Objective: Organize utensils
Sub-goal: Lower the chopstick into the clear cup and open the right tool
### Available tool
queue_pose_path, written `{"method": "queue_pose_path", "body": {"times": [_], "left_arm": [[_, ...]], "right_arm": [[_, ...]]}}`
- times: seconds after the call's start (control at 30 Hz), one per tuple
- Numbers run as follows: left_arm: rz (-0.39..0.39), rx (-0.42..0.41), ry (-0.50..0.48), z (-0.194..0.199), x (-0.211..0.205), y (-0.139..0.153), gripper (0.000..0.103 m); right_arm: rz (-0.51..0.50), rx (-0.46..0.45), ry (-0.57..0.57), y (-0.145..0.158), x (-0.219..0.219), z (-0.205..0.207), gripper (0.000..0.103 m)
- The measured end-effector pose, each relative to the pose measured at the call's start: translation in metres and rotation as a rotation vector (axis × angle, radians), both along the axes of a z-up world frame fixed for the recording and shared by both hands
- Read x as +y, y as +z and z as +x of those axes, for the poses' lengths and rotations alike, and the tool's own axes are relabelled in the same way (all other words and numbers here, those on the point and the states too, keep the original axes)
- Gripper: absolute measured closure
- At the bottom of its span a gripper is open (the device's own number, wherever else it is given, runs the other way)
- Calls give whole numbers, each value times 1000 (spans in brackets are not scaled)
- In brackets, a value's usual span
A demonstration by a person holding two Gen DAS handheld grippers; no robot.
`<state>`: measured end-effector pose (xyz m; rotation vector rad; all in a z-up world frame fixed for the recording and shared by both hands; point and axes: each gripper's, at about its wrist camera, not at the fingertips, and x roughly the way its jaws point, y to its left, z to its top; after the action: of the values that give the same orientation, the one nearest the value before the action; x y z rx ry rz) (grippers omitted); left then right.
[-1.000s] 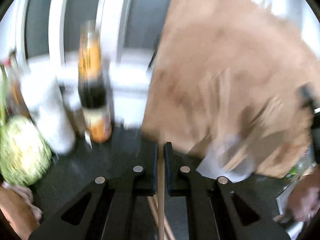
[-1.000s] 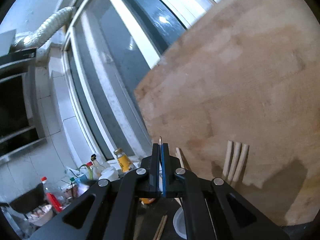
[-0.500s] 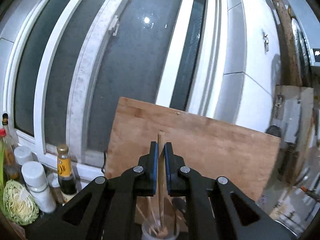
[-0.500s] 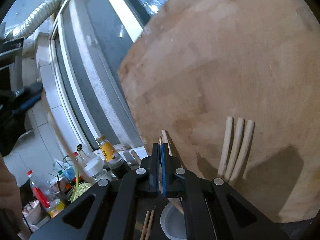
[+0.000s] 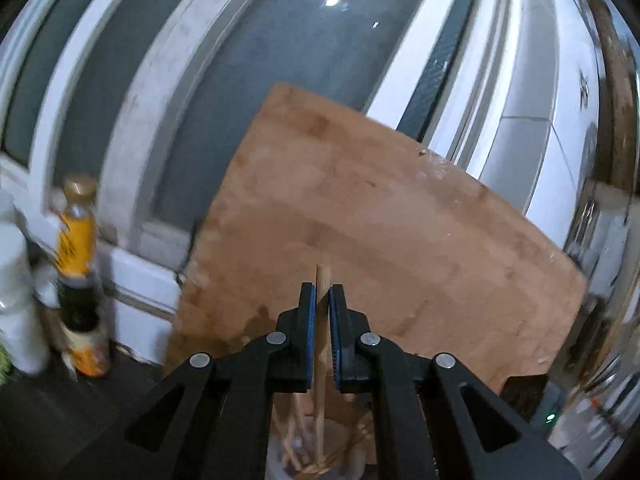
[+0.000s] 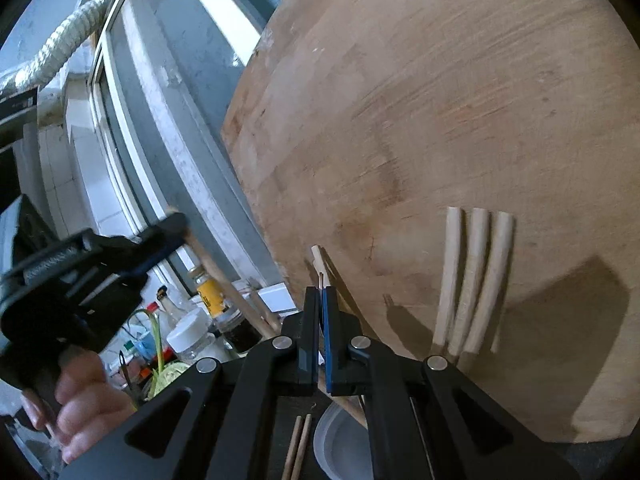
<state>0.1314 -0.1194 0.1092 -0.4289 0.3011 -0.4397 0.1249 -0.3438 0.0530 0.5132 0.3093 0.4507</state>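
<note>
Our jaws are closed on both sides. The left gripper (image 5: 322, 302) pinches a single chopstick (image 5: 321, 360) upright between its blue pads, the stick's blunt top poking just above the fingertips and its lower end reaching down into a clear cup (image 5: 316, 460) that already holds other sticks. The right gripper (image 6: 320, 304) is clamped tight too, with a thin chopstick tip (image 6: 319, 264) showing just above its pads; we cannot tell how much of that stick it holds.

We place everything against the big wooden board (image 6: 440, 140) leaning on the window. The cup stands at the board's foot, directly below the left gripper. In the right wrist view three chopsticks (image 6: 472, 276) stand side by side in front of the board's face, right of the right gripper. Two more chopsticks (image 6: 298, 448) lie on the dark counter in front of the board, beside a round white container (image 6: 340, 444). Left of the board we see a yellow-labelled bottle (image 5: 78, 280) and white jars. The left hand (image 6: 88, 400) holding its gripper appears left of the board as well.
</note>
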Motion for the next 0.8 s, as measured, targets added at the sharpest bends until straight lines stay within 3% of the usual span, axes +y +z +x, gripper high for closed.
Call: {"method": "queue_pose_path", "body": {"times": [0.2, 0.8], "left_arm": [[-14, 37, 8, 15, 7, -21, 97], [-29, 61, -150, 33, 18, -62, 97]], "right_arm": [[-69, 30, 26, -7, 16, 8, 101], [-206, 109, 71, -22, 53, 21, 101]]}}
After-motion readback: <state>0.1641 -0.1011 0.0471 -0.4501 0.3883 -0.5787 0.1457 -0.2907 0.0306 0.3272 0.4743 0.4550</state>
